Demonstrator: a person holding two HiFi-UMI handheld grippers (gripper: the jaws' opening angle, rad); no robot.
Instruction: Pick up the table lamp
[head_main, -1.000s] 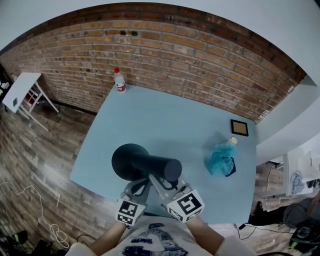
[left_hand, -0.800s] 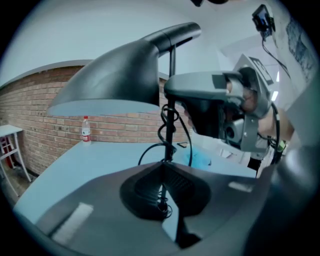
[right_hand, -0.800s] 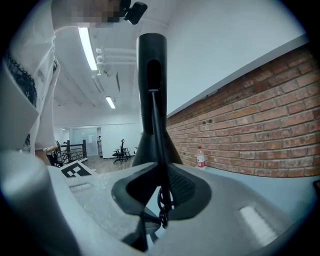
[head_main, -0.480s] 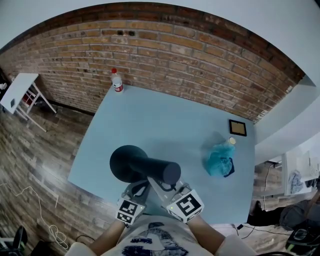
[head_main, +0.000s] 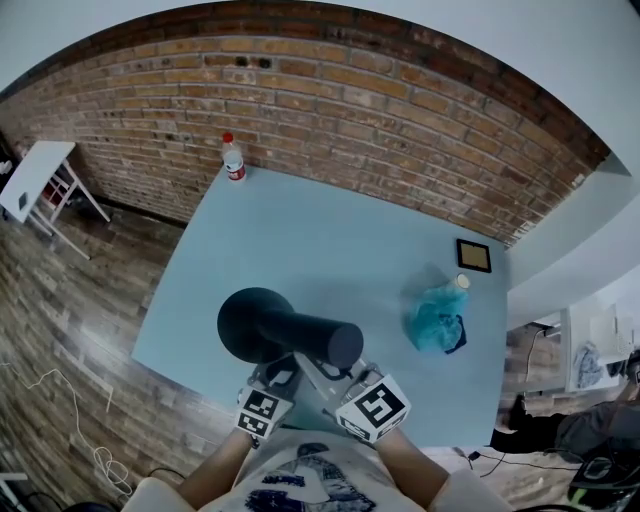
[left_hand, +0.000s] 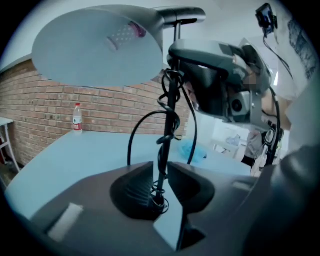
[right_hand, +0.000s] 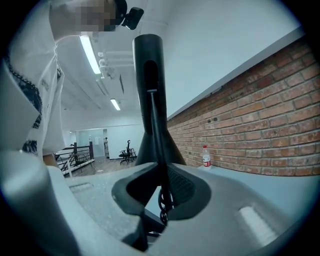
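There is 1 lamp (head_main: 290, 332) and there are 2 grippers. The lamp's thin rod (left_hand: 169, 115), with 1 cord wound round it, stands between both pairs of fingers. The left gripper (left_hand: 161, 174) has its fingers narrow around the rod with a sliver of gap showing, so it is not clamped. The right gripper (right_hand: 160, 182) has just been closing and then easing a little, and its narrow fingers press the rod.

Above the left fingers hangs the lamp's 1 round disc (left_hand: 95, 45). Above the right fingers rises its 1 thick tube (right_hand: 141, 65).

Beyond the fingers lies 1 table (head_main: 330, 240). Far past them, at its back corner, stands 1 bottle (head_main: 232, 158). Right of the right fingers sit 1 blue bag (head_main: 432, 322), with a 2nd bottle (head_main: 463, 284) poking out, and 1 small frame (head_main: 474, 255).

The disc and tube hide whether the lamp's foot touches the table. Where the rod joins them is hard to make out.
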